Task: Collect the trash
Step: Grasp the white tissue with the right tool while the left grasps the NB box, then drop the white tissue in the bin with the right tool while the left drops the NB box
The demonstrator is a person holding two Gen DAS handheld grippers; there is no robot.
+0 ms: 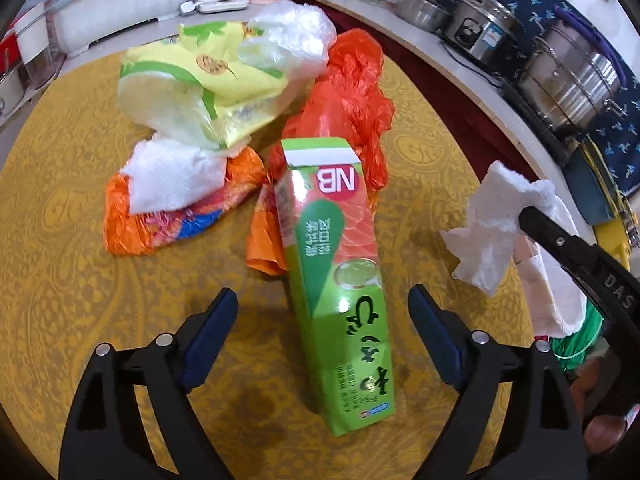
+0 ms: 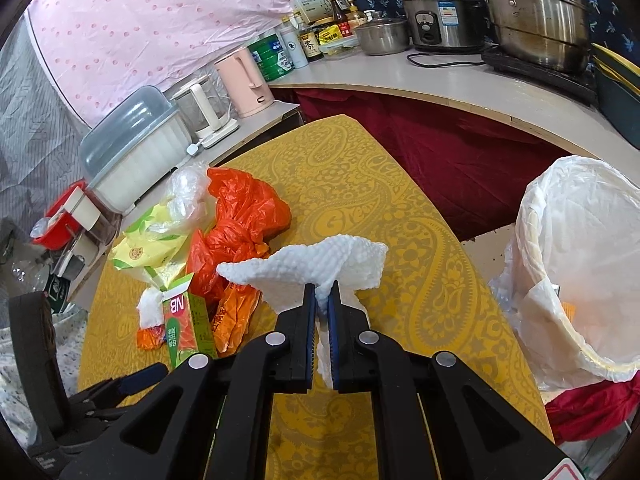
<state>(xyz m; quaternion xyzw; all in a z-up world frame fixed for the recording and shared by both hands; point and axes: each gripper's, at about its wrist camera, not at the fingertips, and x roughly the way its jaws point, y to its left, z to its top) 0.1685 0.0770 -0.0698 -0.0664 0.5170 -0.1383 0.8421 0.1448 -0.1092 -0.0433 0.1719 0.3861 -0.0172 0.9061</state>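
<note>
My left gripper (image 1: 322,304) is open, its fingers on either side of a green and red carton (image 1: 336,276) that lies on the yellow table (image 1: 60,280). My right gripper (image 2: 322,292) is shut on a white paper towel (image 2: 320,260) and holds it above the table; the towel also shows in the left wrist view (image 1: 492,220). A trash bin lined with a white bag (image 2: 580,264) stands to the right of the table. More trash lies on the table: an orange plastic bag (image 1: 352,92), a yellow wrapper (image 1: 200,92), another white tissue (image 1: 172,176) and an orange packet (image 1: 168,224).
A counter (image 2: 460,84) behind the table carries a rice cooker (image 2: 440,12), steel pots (image 2: 536,12), bottles and jars. A pink kettle (image 2: 244,80), a glass kettle (image 2: 204,108) and a lidded white container (image 2: 136,148) stand at the table's far left.
</note>
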